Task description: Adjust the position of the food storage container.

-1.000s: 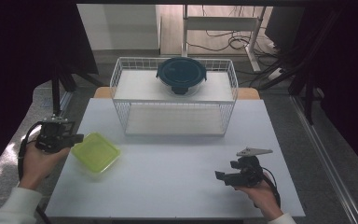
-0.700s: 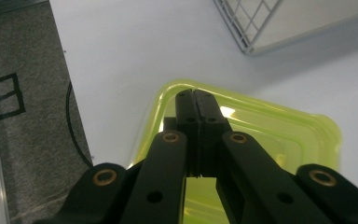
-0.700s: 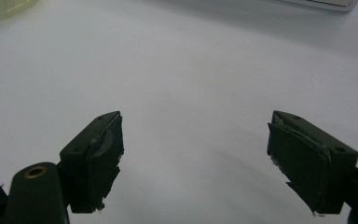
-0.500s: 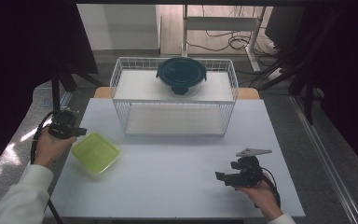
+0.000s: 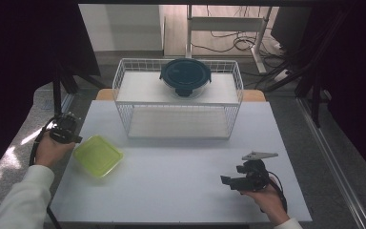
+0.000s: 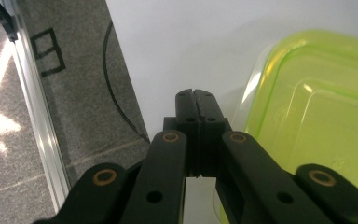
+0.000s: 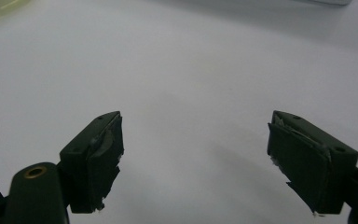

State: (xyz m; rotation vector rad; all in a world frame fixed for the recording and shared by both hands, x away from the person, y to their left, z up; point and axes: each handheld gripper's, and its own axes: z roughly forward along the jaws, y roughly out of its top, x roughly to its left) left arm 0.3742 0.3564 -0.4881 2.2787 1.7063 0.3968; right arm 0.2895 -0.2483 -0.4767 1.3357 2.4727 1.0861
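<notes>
Care pays here: the left gripper (image 6: 196, 100), jaws pressed together beside the green container (image 5: 97, 155) near the table's (image 5: 181, 191) left edge, should spread before closing on its rim.

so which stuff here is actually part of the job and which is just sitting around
In the job:
- green container, on the table by the left gripper, whose jaws are shut and empty
- right gripper, jaws open over bare table

Lying about:
- wire basket
- dark-lidded round bowl on the basket's top shelf
</notes>
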